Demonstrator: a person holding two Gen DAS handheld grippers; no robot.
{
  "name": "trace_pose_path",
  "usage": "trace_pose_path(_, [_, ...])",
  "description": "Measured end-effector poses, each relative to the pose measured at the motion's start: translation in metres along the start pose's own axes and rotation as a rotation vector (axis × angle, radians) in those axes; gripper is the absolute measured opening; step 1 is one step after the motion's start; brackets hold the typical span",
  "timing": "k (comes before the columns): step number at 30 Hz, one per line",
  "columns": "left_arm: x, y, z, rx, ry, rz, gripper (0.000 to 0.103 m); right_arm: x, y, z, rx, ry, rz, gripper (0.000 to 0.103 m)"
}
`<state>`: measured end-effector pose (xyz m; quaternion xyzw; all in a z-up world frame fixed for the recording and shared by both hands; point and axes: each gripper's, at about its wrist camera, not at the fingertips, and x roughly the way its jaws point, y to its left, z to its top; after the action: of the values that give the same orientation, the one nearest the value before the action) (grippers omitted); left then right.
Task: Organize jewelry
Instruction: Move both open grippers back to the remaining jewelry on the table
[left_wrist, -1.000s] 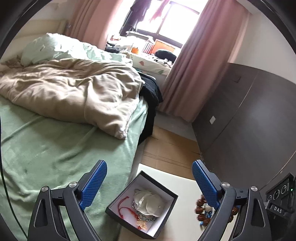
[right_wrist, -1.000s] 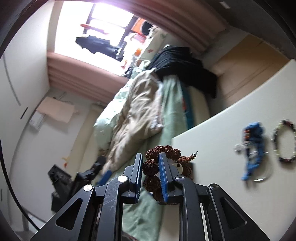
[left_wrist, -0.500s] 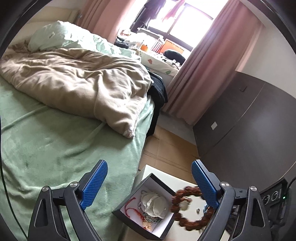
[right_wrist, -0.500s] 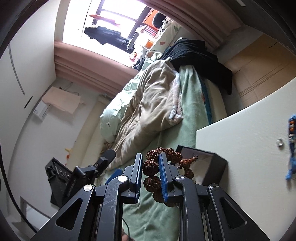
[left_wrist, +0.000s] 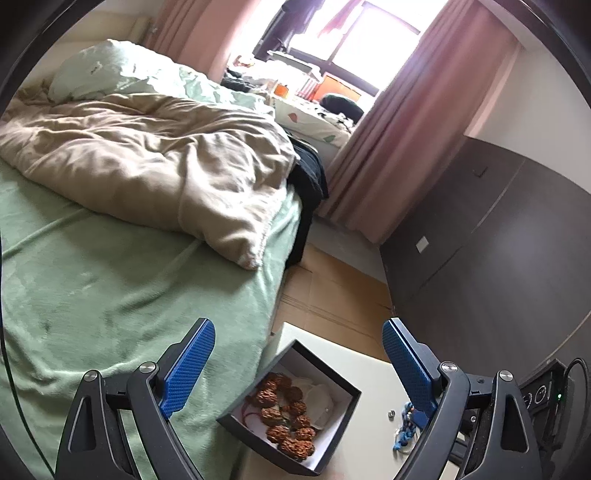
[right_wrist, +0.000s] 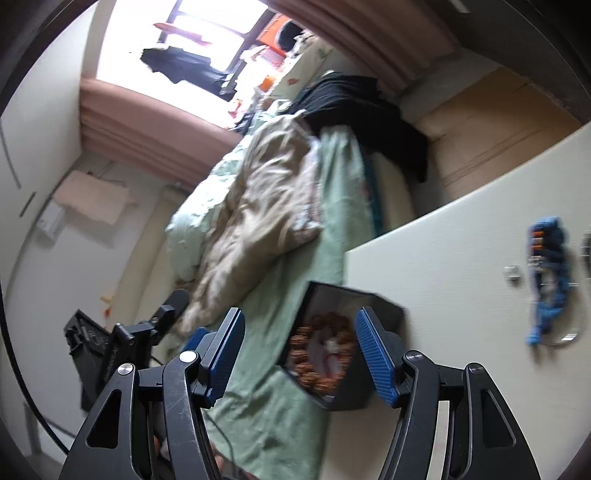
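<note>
The right hand-held gripper (right_wrist: 299, 354) hangs just above the black box (right_wrist: 384, 306), jaws spreading apart with nothing pinched between the blue pads, and the brown bead bracelet (right_wrist: 317, 350) lies coiled inside the box on the white lining. So the drop looks done: the bracelet is in, sitting over what seems a pale pouch and a thin red cord, though the clutter under it is hard to sort out. The box perches at the corner of the desk (right_wrist: 443, 266) nearest the bed (left_wrist: 110, 280), its edge seeming to overhang the green cover. The left hand-held gripper (left_wrist: 295, 365) hovers wide apart and empty, looking down on the same box (left_wrist: 332, 461) with the bracelet (left_wrist: 284, 417) plain inside. Further along the desk lies a blue beaded piece (right_wrist: 546, 280), with a small silver item (right_wrist: 511, 271) just beside it. My guess: next comes the blue piece, so the right gripper must swing across the desk, come low and close on a bunched part. Mind that box; a nudge could tip it off.
</note>
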<state>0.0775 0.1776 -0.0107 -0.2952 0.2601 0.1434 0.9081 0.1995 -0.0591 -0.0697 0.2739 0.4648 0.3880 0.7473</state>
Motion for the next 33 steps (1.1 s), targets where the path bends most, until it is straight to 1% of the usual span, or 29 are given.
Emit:
trace_pose_path(2, [0.001, -0.007, -0.003, 0.019, 0.007, -0.008, 0.092, -0.014, -0.004, 0.002, -0.013, -0.019, -0.039, 0.063])
trace_pose_path(5, [0.005, -0.02, -0.008, 0.062, 0.02, -0.016, 0.092, -0.033, -0.011, 0.006, -0.009, -0.048, -0.059, 0.063])
trace_pose_path(9, [0.013, -0.036, -0.017, 0.107, 0.053, -0.038, 0.089, -0.06, -0.026, 0.014, 0.022, -0.088, -0.1, 0.063])
trace_pose_path(13, [0.019, -0.054, -0.028, 0.156, 0.078, -0.058, 0.089, -0.078, -0.046, 0.02, 0.072, -0.114, -0.145, 0.063])
trace_pose_path(18, [0.029, -0.078, -0.043, 0.203, 0.115, -0.086, 0.088, -0.095, -0.063, 0.026, 0.1, -0.124, -0.206, 0.063])
trace_pose_path(22, [0.042, -0.105, -0.053, 0.259, 0.154, -0.115, 0.081, -0.105, -0.078, 0.03, 0.128, -0.116, -0.257, 0.063])
trace_pose_path(24, [0.048, -0.118, -0.059, 0.293, 0.179, -0.127, 0.079, -0.108, -0.089, 0.032, 0.163, -0.106, -0.274, 0.063])
trace_pose_path(25, [0.052, -0.125, -0.063, 0.311, 0.193, -0.13, 0.076, -0.11, -0.095, 0.032, 0.181, -0.106, -0.284, 0.063])
trace_pose_path(27, [0.059, -0.134, -0.067, 0.335, 0.218, -0.134, 0.074, -0.115, -0.105, 0.033, 0.204, -0.111, -0.329, 0.063])
trace_pose_path(29, [0.068, -0.146, -0.073, 0.363, 0.249, -0.142, 0.074, -0.119, -0.113, 0.035, 0.219, -0.116, -0.37, 0.063])
trace_pose_path(33, [0.089, -0.165, -0.086, 0.399, 0.328, -0.147, 0.073, -0.124, -0.123, 0.038, 0.238, -0.099, -0.374, 0.063])
